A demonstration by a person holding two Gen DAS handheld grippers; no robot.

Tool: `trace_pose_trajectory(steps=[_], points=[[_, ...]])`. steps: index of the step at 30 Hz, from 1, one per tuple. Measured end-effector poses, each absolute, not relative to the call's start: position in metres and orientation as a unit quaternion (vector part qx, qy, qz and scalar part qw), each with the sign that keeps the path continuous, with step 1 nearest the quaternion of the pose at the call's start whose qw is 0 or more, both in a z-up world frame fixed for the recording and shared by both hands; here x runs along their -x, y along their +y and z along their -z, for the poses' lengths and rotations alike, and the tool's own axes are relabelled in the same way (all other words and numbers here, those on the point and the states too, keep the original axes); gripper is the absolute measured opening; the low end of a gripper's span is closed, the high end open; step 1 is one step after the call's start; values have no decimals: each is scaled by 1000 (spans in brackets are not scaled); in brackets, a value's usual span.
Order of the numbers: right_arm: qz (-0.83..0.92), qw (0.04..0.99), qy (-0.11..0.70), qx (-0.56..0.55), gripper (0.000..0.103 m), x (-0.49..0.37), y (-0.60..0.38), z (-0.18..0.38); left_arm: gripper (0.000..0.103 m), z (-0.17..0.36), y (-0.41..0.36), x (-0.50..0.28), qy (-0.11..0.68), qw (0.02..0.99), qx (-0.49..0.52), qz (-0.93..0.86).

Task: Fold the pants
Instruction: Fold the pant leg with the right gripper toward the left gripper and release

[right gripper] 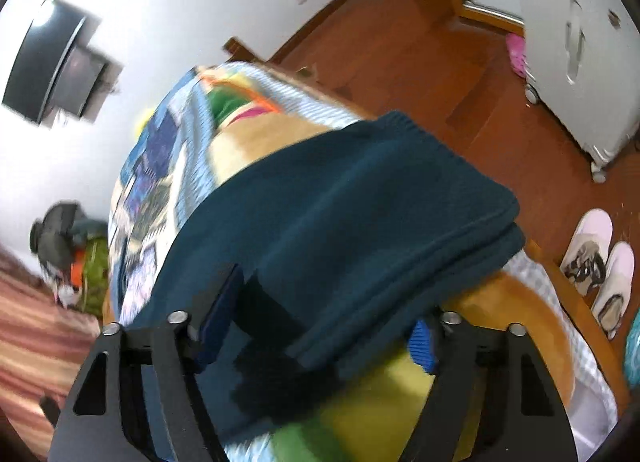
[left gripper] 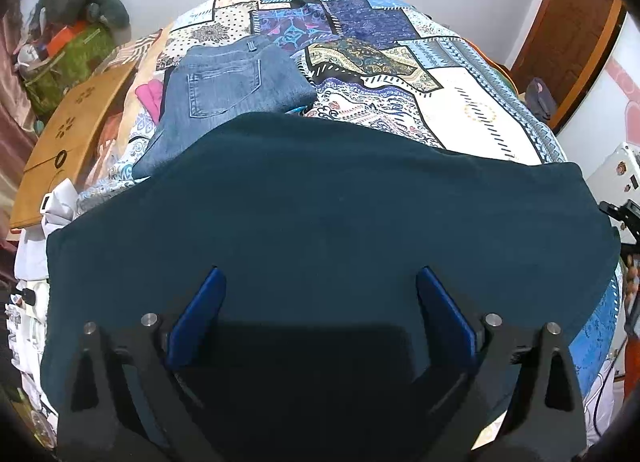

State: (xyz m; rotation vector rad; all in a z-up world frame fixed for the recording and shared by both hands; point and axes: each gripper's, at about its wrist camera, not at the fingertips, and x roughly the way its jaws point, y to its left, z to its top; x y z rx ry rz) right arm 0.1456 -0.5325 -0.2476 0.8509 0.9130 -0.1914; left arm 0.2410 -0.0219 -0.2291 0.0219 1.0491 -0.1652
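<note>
Dark teal pants (left gripper: 320, 214) lie folded flat across the patterned bedspread (left gripper: 472, 102). My left gripper (left gripper: 320, 282) hovers just above their near part, jaws wide apart and empty. In the right wrist view the same pants (right gripper: 360, 198) show as stacked folded layers at the bed's edge. My right gripper (right gripper: 324, 302) is open, its jaws straddling the near end of the folded stack, one blue pad (right gripper: 222, 302) on the left and one (right gripper: 422, 346) on the right. The view is blurred.
Folded blue jeans (left gripper: 232, 82) lie on the bed beyond the teal pants. A wooden board (left gripper: 68, 138) and a clutter pile (left gripper: 72, 22) stand at the left. Right of the bed are wood floor (right gripper: 420, 62), slippers (right gripper: 600, 262) and a white cabinet (right gripper: 580, 42).
</note>
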Motion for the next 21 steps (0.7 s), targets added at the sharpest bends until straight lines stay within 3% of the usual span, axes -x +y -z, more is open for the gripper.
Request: trace_pose_trajectory(steps=[8, 21], points=[[128, 842, 383, -359, 15, -145, -551, 218, 98, 227, -23, -241, 498, 863, -18, 77], [23, 945, 256, -201, 11, -146, -451, 72, 98, 184, 1, -229, 439, 896, 0, 73]])
